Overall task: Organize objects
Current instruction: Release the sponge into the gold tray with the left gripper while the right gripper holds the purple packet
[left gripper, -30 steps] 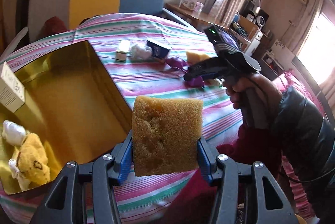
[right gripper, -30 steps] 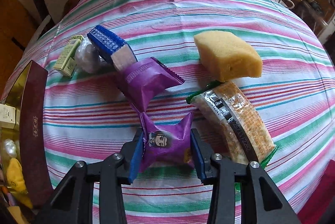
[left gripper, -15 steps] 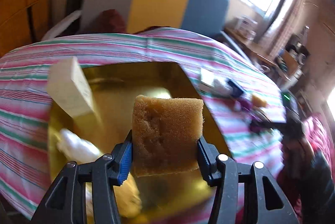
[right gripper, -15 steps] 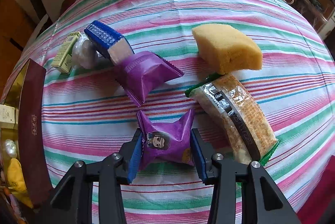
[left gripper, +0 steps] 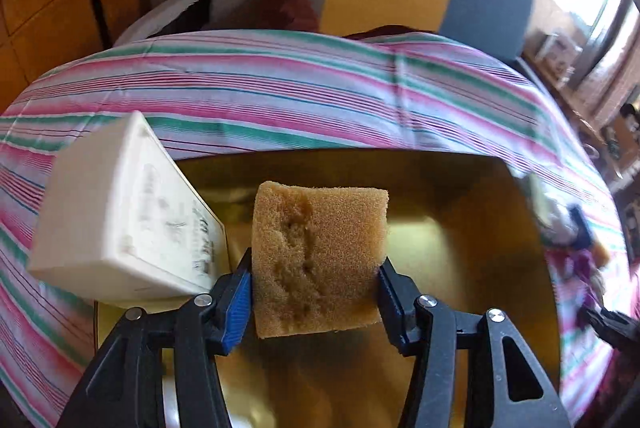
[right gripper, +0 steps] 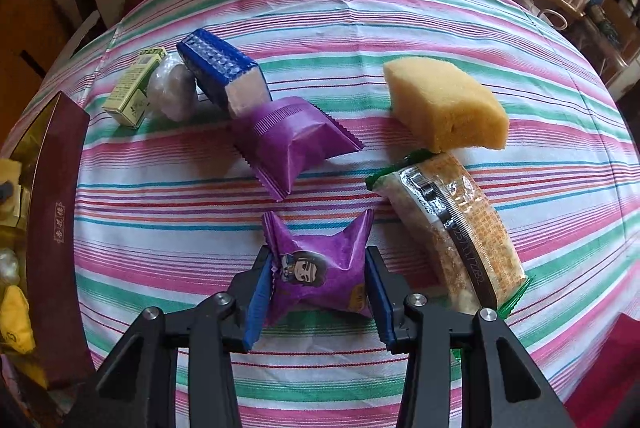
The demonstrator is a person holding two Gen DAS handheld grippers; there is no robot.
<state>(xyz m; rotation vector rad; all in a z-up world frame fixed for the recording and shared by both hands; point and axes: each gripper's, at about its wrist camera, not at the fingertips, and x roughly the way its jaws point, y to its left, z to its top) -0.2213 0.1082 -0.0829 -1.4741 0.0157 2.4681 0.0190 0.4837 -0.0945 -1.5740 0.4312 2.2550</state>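
1. My left fingers (left gripper: 316, 286) pinch a brown sponge (left gripper: 318, 258) by its two sides, so it hangs face-on over the open gold box (left gripper: 460, 248). The pads have just eased apart a little, yet both are touching the sponge; I judge I am about to drop it in.
2. At the box's left edge a white carton (left gripper: 116, 212) leans half in, half out over the rim, so I hold the sponge to its right, over bare gold floor.
3. Seen from my right hand, the box's maroon wall (right gripper: 54, 228) stands at the far left of the striped counter (right gripper: 400, 0), with yellow and white items inside it.
4. Loose things wait to the right of it: a small green box (right gripper: 134, 90), a white wrapped lump (right gripper: 172, 88), a blue block (right gripper: 222, 76), and a purple packet (right gripper: 292, 140).
5. My right fingers (right gripper: 318, 282) close narrowly on a second purple packet (right gripper: 316, 266), near the counter's front, gripping its crumpled middle, ready to lift.
6. Right of that lie a clear-wrapped snack bar (right gripper: 460, 232) and a yellow sponge (right gripper: 444, 108), touching each other.
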